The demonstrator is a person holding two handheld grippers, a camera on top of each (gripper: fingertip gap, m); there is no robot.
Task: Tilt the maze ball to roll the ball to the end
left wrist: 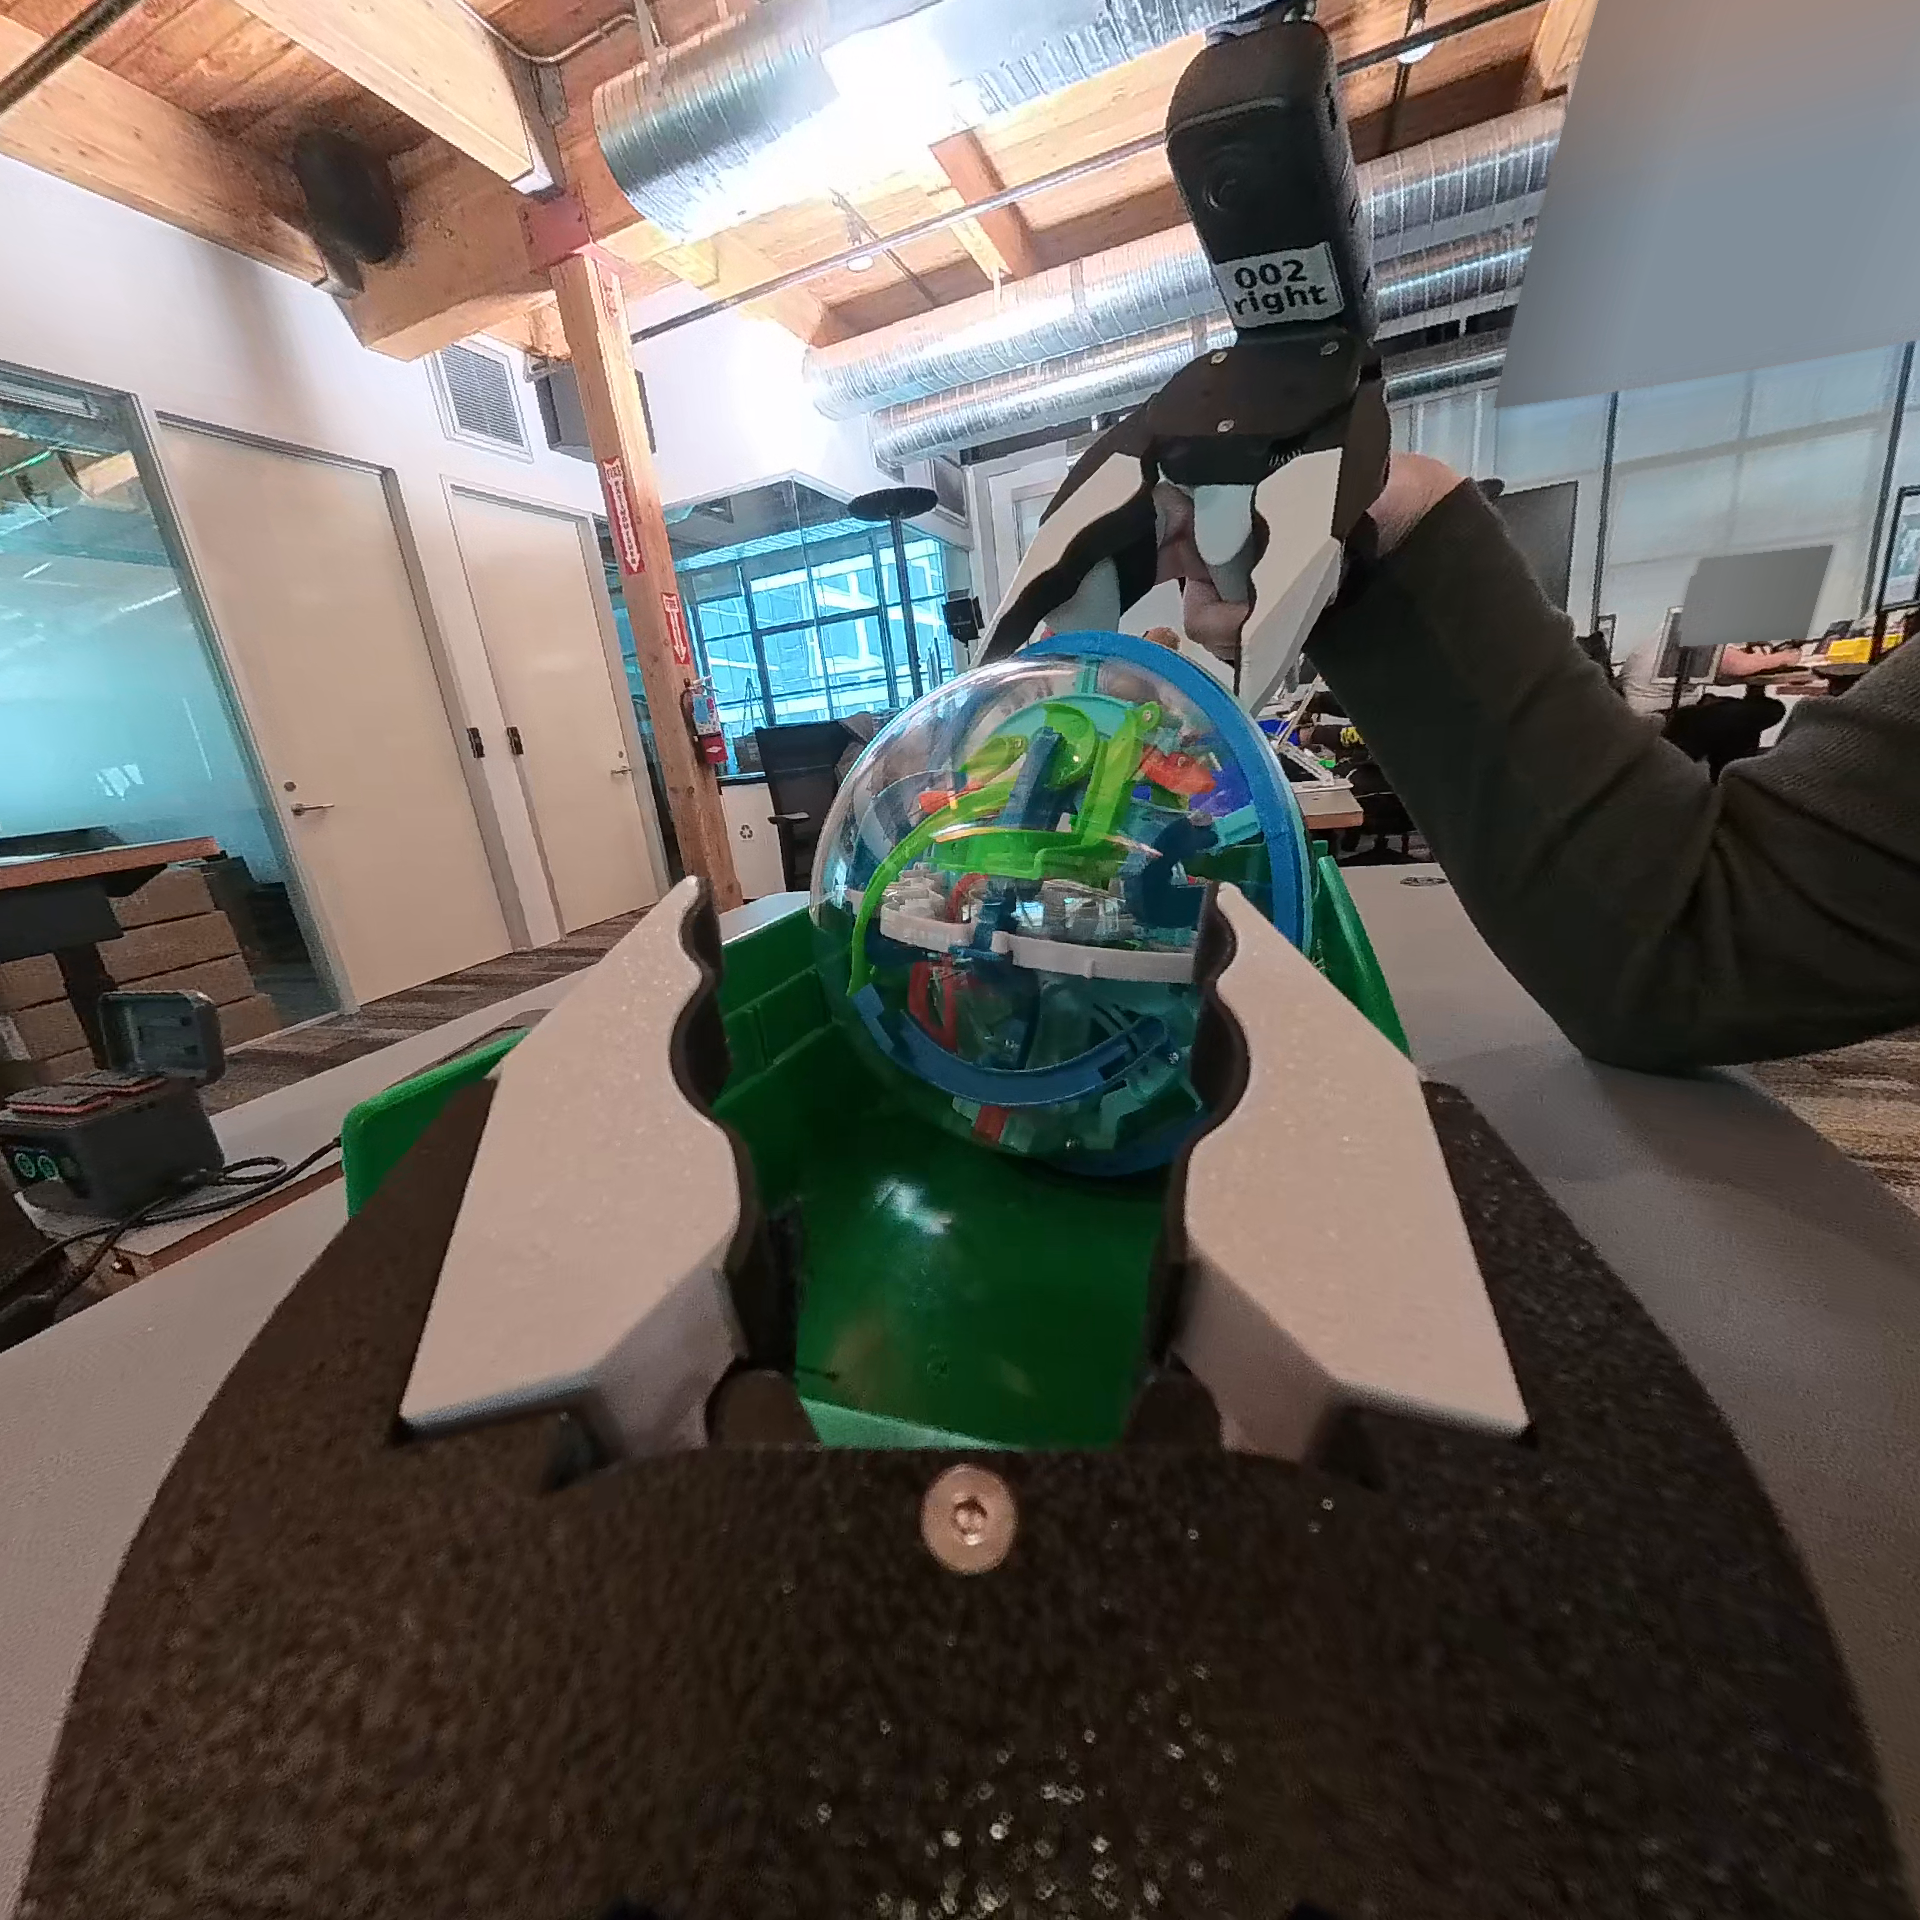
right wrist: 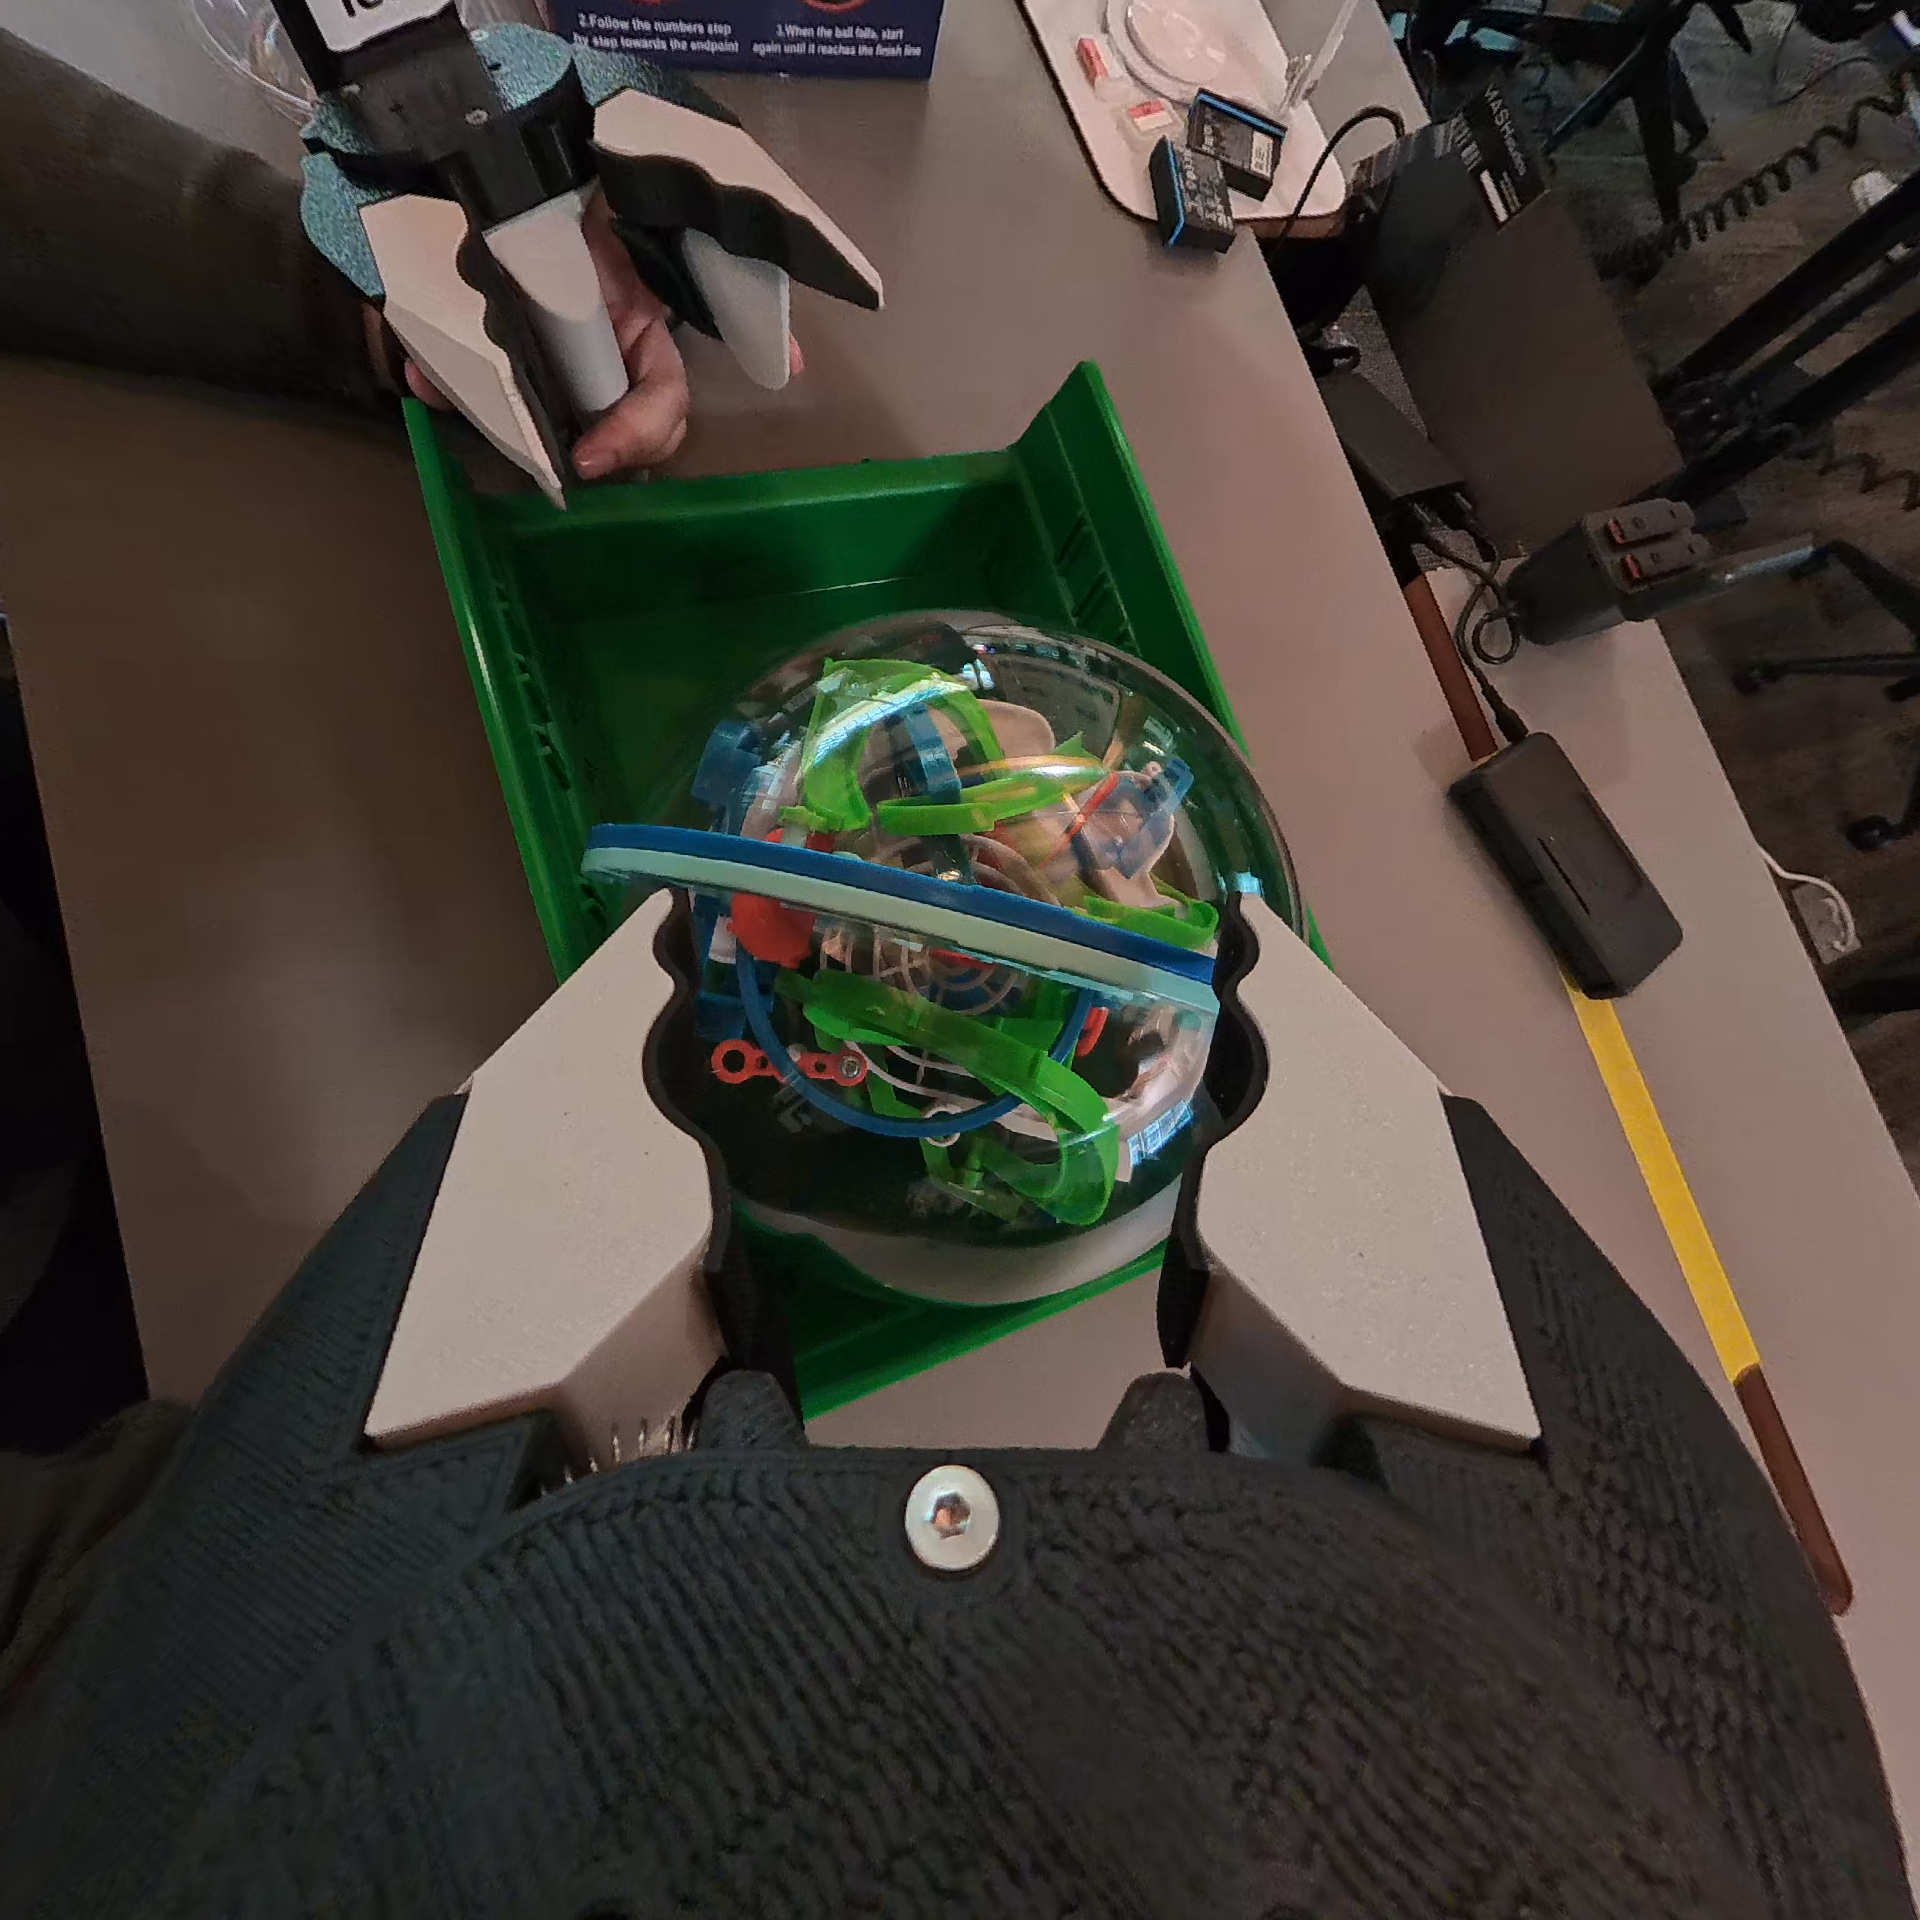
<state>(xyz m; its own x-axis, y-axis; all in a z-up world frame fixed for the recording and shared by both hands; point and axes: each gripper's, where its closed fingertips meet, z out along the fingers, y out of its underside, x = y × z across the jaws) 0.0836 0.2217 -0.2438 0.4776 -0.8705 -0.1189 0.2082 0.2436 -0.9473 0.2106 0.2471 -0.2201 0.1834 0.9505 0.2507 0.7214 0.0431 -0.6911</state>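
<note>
The maze ball [left wrist: 1039, 790] is a clear sphere with a blue ring and green, blue and red tracks inside. It rests in a green bin [left wrist: 416, 1132] on the grey table. My left gripper [left wrist: 961, 899] is open and empty, low at one end of the bin, short of the ball. The right wrist view shows it [right wrist: 717, 395] with one fingertip at the bin's far rim. My right gripper [right wrist: 954, 906] is wide open, above the ball [right wrist: 966, 790], its fingers to either side of the ring. It also shows in the left wrist view [left wrist: 1120, 675], tips at the ball's top.
The bin [right wrist: 727, 561] lies lengthwise on the table. A black charger [right wrist: 1621, 571], a black box [right wrist: 1564, 862] and cables sit at the right edge by yellow tape [right wrist: 1662, 1174]. Small batteries [right wrist: 1216, 166] and a blue printed box [right wrist: 748, 42] lie beyond. A sleeved arm [left wrist: 1610, 831] holds the right gripper.
</note>
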